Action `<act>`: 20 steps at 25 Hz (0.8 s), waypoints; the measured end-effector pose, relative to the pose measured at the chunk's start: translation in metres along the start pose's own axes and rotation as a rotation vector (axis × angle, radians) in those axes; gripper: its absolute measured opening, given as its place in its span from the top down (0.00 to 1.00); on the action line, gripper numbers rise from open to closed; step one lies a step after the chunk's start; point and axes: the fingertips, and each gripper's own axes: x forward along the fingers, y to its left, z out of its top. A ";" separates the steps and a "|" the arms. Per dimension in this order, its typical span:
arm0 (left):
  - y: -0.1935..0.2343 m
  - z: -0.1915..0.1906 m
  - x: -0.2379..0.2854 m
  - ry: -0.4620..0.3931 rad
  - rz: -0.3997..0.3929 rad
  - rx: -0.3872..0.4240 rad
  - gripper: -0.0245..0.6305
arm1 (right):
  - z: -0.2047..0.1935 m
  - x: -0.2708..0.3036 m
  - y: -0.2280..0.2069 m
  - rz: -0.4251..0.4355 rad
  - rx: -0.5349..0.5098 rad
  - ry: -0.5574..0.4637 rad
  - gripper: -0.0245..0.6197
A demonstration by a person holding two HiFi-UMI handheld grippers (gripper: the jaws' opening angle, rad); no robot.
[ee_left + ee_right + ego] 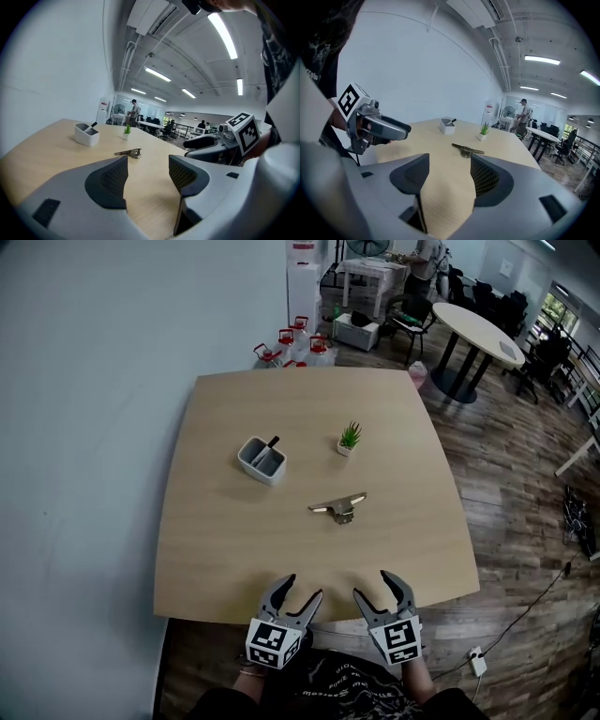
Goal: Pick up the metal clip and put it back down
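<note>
The metal clip (338,507) lies flat on the wooden table (216,549), near its middle; it also shows as a small bright piece in the left gripper view (129,152) and the right gripper view (467,150). My left gripper (297,592) hovers at the table's near edge, open, nothing between its jaws. Beside it my right gripper (378,586) is also open and empty. Both sit well short of the clip. Each gripper sees the other: the right gripper (206,143) in the left view, the left gripper (389,127) in the right view.
A white holder with a black pen (262,459) and a small potted plant (349,438) stand beyond the clip. A white wall runs along the left. Red-capped bottles (291,341), a round table (478,334) and chairs lie past the far edge.
</note>
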 end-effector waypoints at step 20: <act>0.086 0.016 0.033 0.022 -0.039 0.001 0.56 | 0.064 0.116 -0.037 -0.010 -0.445 0.097 0.51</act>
